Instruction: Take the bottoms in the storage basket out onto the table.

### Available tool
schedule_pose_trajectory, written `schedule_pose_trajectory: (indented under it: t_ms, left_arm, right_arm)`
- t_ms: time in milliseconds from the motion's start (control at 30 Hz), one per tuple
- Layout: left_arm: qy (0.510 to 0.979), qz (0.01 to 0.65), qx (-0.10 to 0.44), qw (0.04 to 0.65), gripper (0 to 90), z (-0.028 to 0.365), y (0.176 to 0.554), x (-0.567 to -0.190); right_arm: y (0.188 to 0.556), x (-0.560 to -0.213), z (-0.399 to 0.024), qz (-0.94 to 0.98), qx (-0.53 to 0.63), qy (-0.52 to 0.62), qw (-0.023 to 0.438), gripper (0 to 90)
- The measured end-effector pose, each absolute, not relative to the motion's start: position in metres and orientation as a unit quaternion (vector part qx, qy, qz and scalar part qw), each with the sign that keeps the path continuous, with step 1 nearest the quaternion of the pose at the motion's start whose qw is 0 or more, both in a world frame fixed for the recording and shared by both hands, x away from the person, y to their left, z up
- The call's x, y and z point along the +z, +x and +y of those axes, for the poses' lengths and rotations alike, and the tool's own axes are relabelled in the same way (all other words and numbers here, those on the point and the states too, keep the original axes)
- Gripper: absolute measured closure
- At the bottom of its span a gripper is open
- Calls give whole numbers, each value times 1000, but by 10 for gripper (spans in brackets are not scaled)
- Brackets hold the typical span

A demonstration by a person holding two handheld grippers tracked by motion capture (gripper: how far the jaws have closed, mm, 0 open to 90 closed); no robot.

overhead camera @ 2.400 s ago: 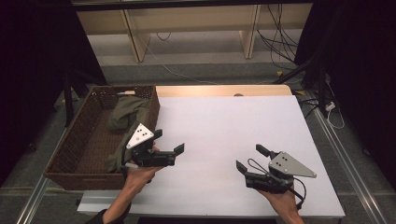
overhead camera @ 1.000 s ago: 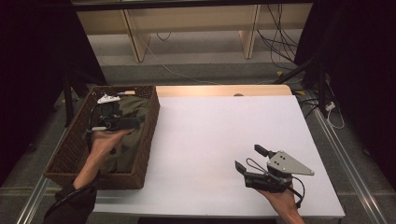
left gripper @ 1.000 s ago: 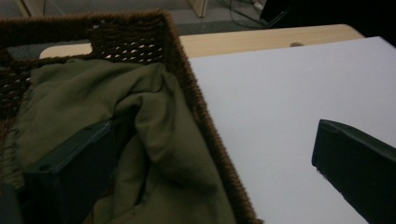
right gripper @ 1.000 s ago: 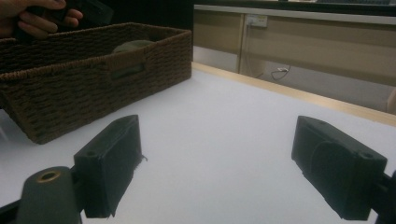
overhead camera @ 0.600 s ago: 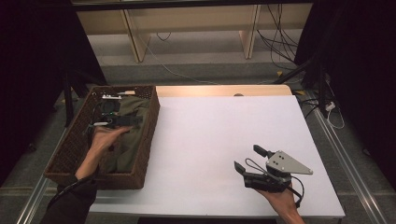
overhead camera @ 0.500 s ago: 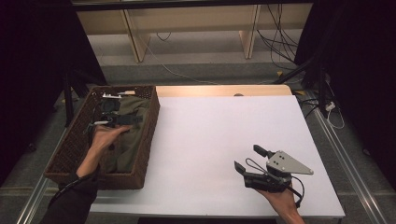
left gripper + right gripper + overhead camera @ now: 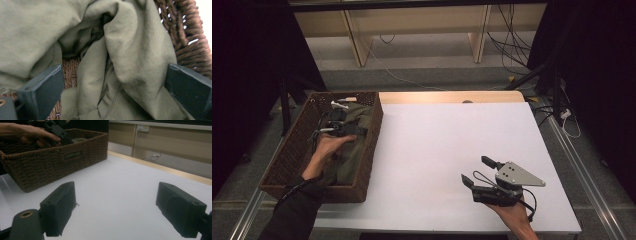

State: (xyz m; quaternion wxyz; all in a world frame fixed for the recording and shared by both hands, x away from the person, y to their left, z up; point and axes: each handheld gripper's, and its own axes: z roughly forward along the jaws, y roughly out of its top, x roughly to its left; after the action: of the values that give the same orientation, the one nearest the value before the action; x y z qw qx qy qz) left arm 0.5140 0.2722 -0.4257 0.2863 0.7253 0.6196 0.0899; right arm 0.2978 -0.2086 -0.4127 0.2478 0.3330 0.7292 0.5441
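Observation:
An olive-green cloth (image 7: 354, 150) lies crumpled in a brown wicker basket (image 7: 287, 165) at the table's left side. My left gripper (image 7: 344, 129) is down inside the basket on the cloth. In the left gripper view its jaws stand open on either side of a raised fold of the cloth (image 7: 130, 57), with the left gripper (image 7: 115, 85) close over it and the basket's weave (image 7: 185, 37) behind. My right gripper (image 7: 475, 170) is open and holds nothing, low over the white table (image 7: 437, 145) near the front right. In the right gripper view the right gripper (image 7: 125, 212) faces the basket (image 7: 62, 157).
The basket's near wall (image 7: 62, 157) stands to the left of the right gripper, with the person's hand (image 7: 25, 132) above its rim. A wooden strip (image 7: 452, 97) runs along the table's far edge. Cables (image 7: 512, 45) lie on the floor beyond.
My left gripper has gone from the table beside the basket up and into the basket, down onto the cloth. In the last half second it barely moves. The right gripper stays put.

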Motion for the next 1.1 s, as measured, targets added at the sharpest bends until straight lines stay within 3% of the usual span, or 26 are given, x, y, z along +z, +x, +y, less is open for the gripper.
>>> schedule_pose_trajectory:
  t_ms: [567,1100]
  left_arm:
    - [741,625,67,236,98,274,528,-440]
    - [736,638,17,228,151,274,536,-455]
  right_arm:
    - [298,-414,-205,739,539,322,245,177]
    - [298,-416,-201,749,532,312,242,177]
